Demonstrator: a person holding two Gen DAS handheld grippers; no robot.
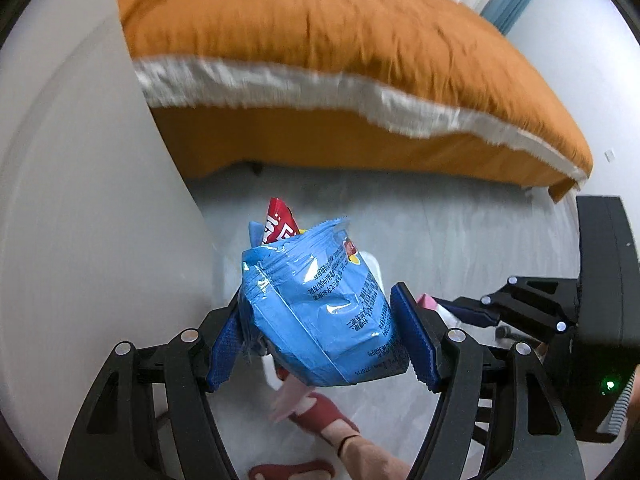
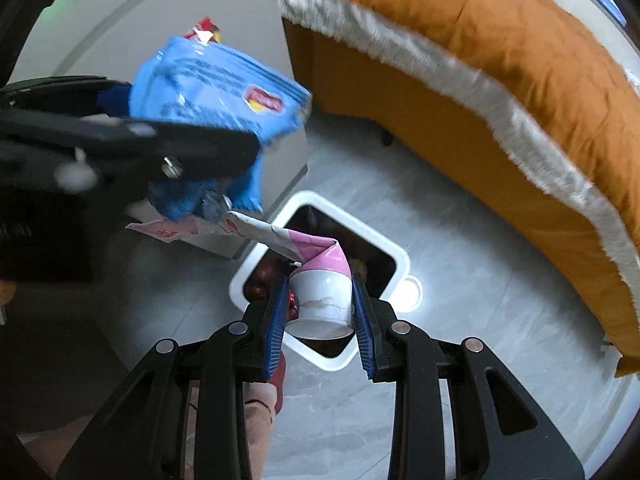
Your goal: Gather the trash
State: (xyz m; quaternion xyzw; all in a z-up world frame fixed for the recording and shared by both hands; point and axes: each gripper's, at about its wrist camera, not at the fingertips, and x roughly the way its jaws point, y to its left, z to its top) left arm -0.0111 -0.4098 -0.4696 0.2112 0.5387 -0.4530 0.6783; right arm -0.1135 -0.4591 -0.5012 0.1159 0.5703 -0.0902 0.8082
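Gripping blue chip bag [image 1: 320, 304], left tongs [image 1: 320, 340]; right tongs [image 2: 320, 320], crumpled cup [image 2: 324, 296].

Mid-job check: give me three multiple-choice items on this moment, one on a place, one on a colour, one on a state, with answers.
1. Where is the open trash bin?
A. on the bed
B. on the floor under the right tool
C. on a shelf

2. What colour is the chip bag?
A. blue
B. green
C. black

3. What is the right tool doing?
A. open, empty
B. shut on the paper cup
C. resting on the floor

Answers: 1 B, its white rim lies on the grey floor below the cup. 2 A, blue foil in the left tool. 3 B, both pads press the paper cup.
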